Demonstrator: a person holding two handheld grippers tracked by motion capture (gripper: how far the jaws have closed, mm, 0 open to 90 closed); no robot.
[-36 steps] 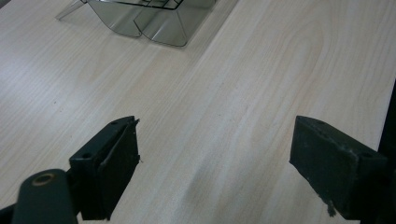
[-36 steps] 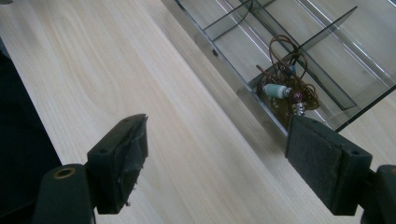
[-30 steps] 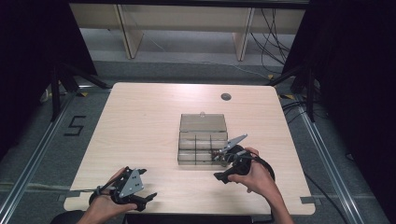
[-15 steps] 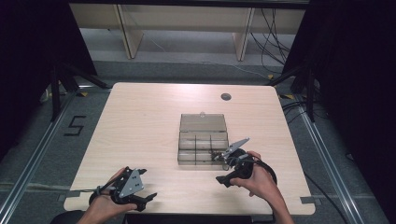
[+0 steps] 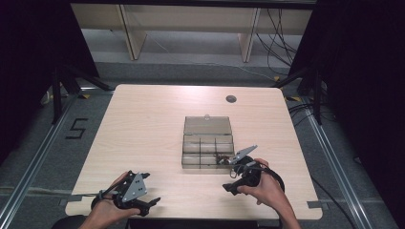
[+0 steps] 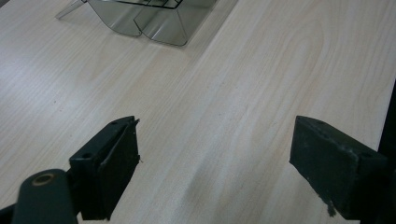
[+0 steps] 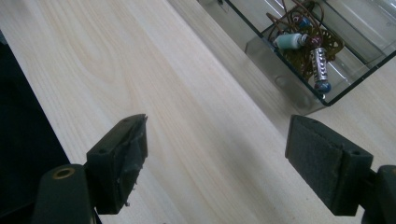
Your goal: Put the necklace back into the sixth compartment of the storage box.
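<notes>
**Beads in the box, both grippers standing off empty**

A clear plastic box (image 5: 208,149) is sitting near the middle of the wooden table (image 5: 143,124), its lid (image 5: 207,125) folded back flat on the far side so the compartments are lying open from above. A tangle of beads and brown cord (image 7: 306,44) is resting in the front right corner compartment, the one nearest the right gripper (image 5: 239,167); in the right gripper view a pale bead, a silver tube bead and a blue one are showing among the loops, pressed against the corner wall.

The right gripper is hovering just beside that corner, over bare wood, its jaws standing wide apart with nothing between them. Its angle is keeping the corner compartment in plain sight, which suits either a reach in or a drawing away; which of the two cannot be told from here.

The left gripper (image 5: 138,198) is resting near the front left edge of the table, well apart from the box, jaws also spread and empty. It is probably being kept clear so the other hand has room to work, though it is pointing towards the box and could steady it if needed.
</notes>
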